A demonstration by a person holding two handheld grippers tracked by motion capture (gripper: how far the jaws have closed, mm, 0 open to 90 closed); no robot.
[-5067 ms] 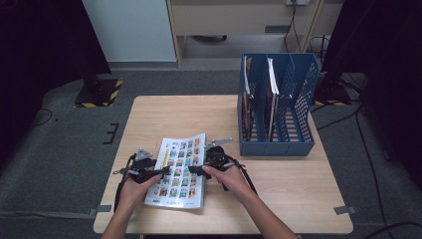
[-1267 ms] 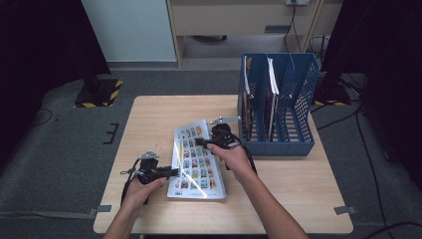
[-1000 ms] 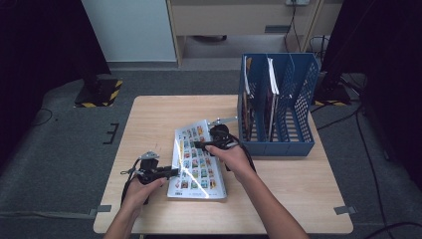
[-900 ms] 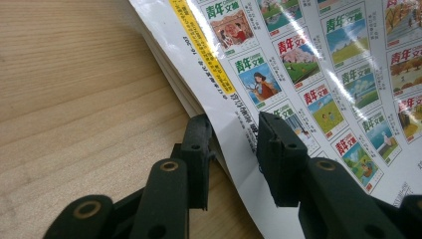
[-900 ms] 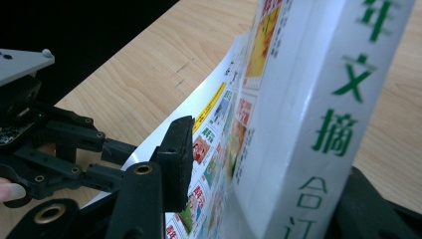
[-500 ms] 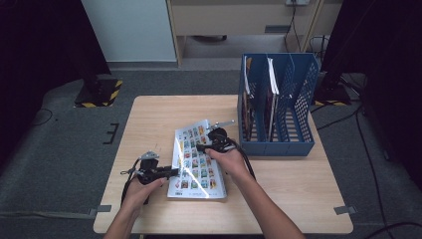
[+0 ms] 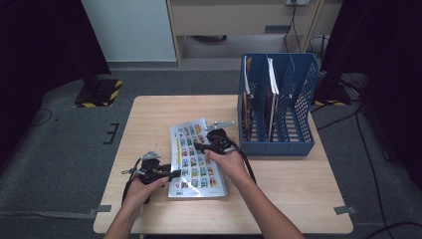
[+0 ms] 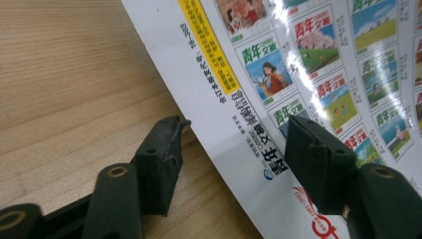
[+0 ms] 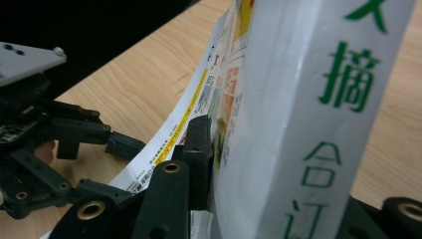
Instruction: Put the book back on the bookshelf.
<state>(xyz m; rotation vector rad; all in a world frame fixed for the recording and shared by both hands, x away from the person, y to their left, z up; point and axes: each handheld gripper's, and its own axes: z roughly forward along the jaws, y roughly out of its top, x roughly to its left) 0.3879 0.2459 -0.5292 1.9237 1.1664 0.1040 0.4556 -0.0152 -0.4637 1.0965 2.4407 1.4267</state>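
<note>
A thick white book (image 7: pixel 196 160) with rows of small colourful pictures on its cover lies on the wooden table (image 7: pixel 278 199). My right gripper (image 7: pixel 201 147) is at the book's far right part. In the right gripper view its jaws (image 9: pixel 278 164) have just been closing and now clamp the book's spine (image 9: pixel 318 114), which bears green characters. My left gripper (image 7: pixel 171 174) is at the book's near left edge. Its jaws (image 8: pixel 239 159) have just been opening; the cover's white edge (image 8: pixel 234 124) lies between them, untouched by the pads.
A blue mesh file rack (image 7: pixel 293 114) stands at the table's right, close behind my right hand, with some books upright in its left slots. Bare wood (image 7: pixel 154 119) lies left of and beyond the book. The left gripper (image 9: pixel 59 144) shows in the right gripper view.
Since five seconds ago the book has shifted right and turned. In the last second the right hand slid slightly nearer along the book; the left hand stayed put.
</note>
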